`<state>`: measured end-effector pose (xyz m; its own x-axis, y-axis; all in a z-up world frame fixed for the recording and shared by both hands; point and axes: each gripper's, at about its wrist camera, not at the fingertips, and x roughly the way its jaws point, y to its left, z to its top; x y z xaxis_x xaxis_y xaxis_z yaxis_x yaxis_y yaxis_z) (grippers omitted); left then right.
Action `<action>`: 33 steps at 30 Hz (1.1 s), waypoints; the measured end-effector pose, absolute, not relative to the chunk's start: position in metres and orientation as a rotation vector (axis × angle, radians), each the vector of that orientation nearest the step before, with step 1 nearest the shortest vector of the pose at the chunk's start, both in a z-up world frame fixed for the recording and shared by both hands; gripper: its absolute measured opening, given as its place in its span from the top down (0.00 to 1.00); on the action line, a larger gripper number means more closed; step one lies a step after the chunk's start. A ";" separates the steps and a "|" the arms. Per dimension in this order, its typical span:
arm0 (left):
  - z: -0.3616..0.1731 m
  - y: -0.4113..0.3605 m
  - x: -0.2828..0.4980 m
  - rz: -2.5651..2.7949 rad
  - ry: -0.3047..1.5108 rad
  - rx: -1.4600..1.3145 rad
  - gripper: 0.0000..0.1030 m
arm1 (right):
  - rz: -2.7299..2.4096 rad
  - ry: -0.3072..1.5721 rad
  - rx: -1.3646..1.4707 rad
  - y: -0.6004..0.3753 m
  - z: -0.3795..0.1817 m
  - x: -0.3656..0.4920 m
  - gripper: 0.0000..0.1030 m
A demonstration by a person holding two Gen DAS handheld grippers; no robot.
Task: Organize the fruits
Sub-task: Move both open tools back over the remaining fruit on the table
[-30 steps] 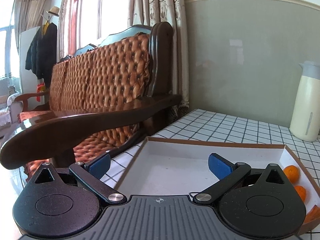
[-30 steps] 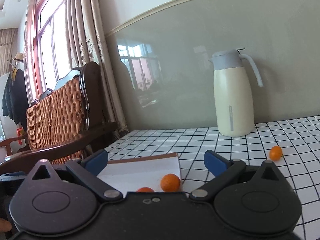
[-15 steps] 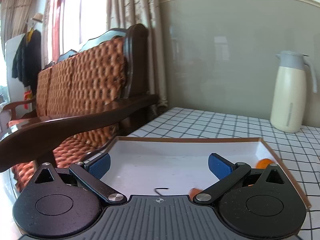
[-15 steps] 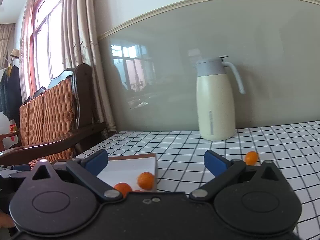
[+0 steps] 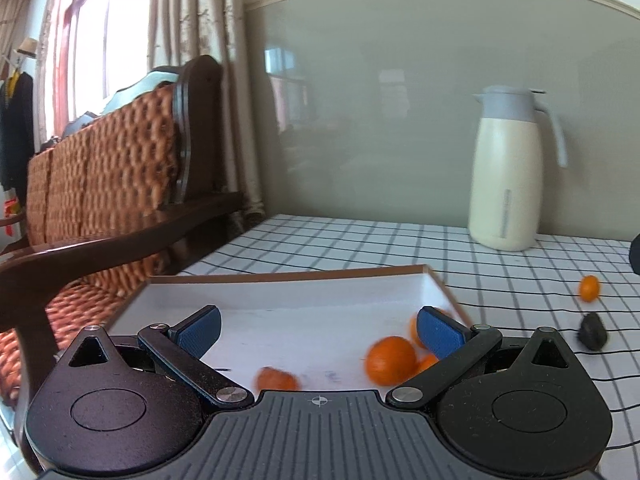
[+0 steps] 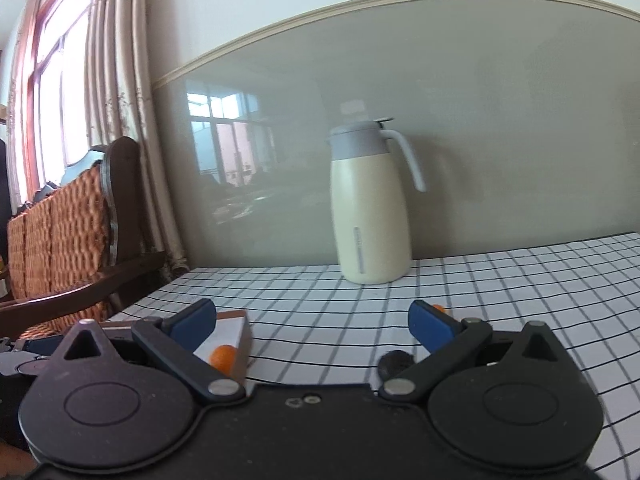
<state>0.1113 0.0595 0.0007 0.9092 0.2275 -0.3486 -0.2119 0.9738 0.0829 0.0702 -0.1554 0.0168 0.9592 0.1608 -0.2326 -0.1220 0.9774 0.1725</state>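
Note:
A shallow white tray with a brown rim (image 5: 288,278) lies on the checked tablecloth. Several small oranges lie in its right part, among them a large one (image 5: 391,360) and a blurred one (image 5: 277,379). My left gripper (image 5: 319,328) is open and empty, low over the tray. One loose orange (image 5: 589,288) lies on the cloth to the right, near a small dark object (image 5: 594,331). My right gripper (image 6: 312,322) is open and empty above the cloth. The tray corner (image 6: 240,334) with an orange (image 6: 223,357) shows at its left, the loose orange (image 6: 439,308) behind its right finger.
A cream thermos jug (image 5: 509,170) stands at the back by the grey wall; it also shows in the right wrist view (image 6: 370,210). A wooden sofa with a brown tufted cushion (image 5: 104,184) stands close to the table's left edge. Curtains (image 5: 192,20) hang behind it.
Both grippers have swung to the right. The jug and the loose orange have come into the left view, and the oranges in the tray have shifted and blurred. Both grippers stay open.

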 end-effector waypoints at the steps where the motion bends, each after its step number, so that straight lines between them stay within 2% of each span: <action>1: 0.000 0.055 0.112 0.217 0.366 0.042 0.00 | 0.135 0.252 0.157 -0.158 0.017 0.070 0.06; 11: -0.004 0.012 0.115 0.138 0.374 0.068 0.00 | 0.000 0.338 0.157 -0.193 0.007 0.075 0.06; 24: -0.010 -0.041 0.121 0.011 0.381 0.081 0.00 | -0.121 0.356 0.166 -0.234 -0.002 0.075 0.06; 26: -0.012 -0.050 0.121 -0.013 0.384 0.088 0.00 | -0.132 0.360 0.171 -0.241 -0.005 0.078 0.08; 30: -0.015 -0.070 0.125 -0.057 0.393 0.108 0.00 | -0.132 0.395 0.186 -0.252 -0.011 0.086 0.18; 33: -0.019 -0.084 0.130 -0.094 0.409 0.108 0.00 | -0.147 0.405 0.204 -0.259 -0.014 0.090 0.18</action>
<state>0.1302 -0.0841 -0.0188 0.9132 -0.0695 -0.4016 0.1130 0.9899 0.0855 0.0898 -0.2593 -0.0143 0.9089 -0.1008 -0.4046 0.1820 0.9689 0.1675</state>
